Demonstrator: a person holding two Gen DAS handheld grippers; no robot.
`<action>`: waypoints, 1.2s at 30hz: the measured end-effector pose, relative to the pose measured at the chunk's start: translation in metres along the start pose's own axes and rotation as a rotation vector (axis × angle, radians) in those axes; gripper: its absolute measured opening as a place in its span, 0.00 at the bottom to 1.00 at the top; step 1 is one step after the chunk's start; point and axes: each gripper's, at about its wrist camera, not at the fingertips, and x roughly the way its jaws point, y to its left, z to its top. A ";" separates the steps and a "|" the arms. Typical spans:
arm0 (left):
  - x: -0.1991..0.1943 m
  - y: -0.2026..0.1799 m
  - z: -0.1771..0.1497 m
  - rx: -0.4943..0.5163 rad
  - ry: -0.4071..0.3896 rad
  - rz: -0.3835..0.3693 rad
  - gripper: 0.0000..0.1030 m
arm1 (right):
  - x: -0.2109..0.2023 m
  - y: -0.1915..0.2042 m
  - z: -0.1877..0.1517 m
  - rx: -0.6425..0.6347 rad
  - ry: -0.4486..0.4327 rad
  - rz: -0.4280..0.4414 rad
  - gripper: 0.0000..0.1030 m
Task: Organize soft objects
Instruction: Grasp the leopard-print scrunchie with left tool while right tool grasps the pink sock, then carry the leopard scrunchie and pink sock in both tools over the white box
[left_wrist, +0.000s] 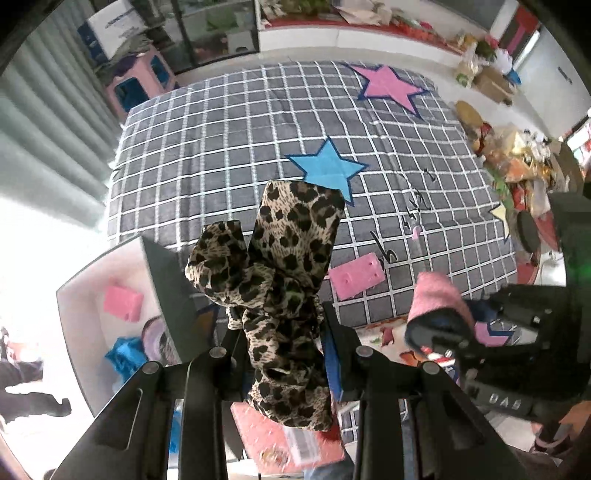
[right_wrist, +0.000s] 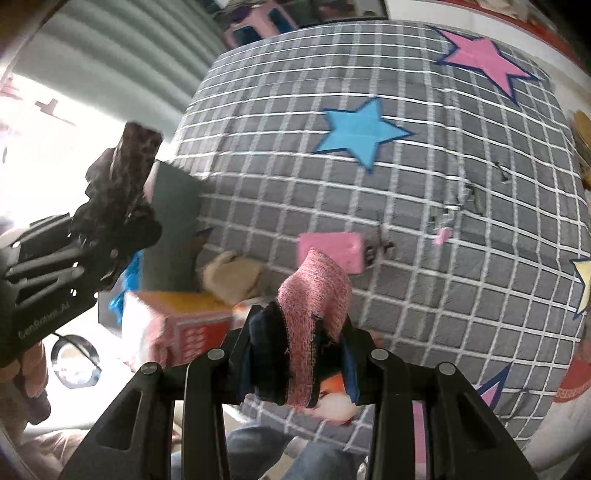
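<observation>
My left gripper (left_wrist: 284, 332) is shut on a leopard-print fabric scrunchie (left_wrist: 280, 266) and holds it above the near edge of the grey checked blanket (left_wrist: 221, 147). It also shows in the right wrist view (right_wrist: 122, 184) at the left. My right gripper (right_wrist: 295, 343) is shut on a pink knitted cloth (right_wrist: 317, 295) with a dark blue part; it shows in the left wrist view (left_wrist: 439, 299) at the right. A pink sponge block (left_wrist: 354, 277) lies on the blanket between them, also in the right wrist view (right_wrist: 332, 251).
A white open box (left_wrist: 107, 266) at the left holds a pink sponge (left_wrist: 122, 302), blue fabric (left_wrist: 125, 354) and other items. A beige soft object (right_wrist: 232, 277) and an orange-red carton (right_wrist: 184, 325) sit by the box. Cluttered shelves and goods surround the blanket.
</observation>
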 end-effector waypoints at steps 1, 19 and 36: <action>-0.007 0.006 -0.006 -0.016 -0.013 0.004 0.32 | -0.001 0.008 -0.002 -0.014 0.001 0.006 0.38; -0.053 0.119 -0.121 -0.347 -0.089 0.086 0.32 | 0.004 0.172 -0.013 -0.356 0.051 0.064 0.38; -0.045 0.184 -0.195 -0.551 -0.074 0.116 0.32 | 0.040 0.272 -0.009 -0.538 0.100 0.047 0.38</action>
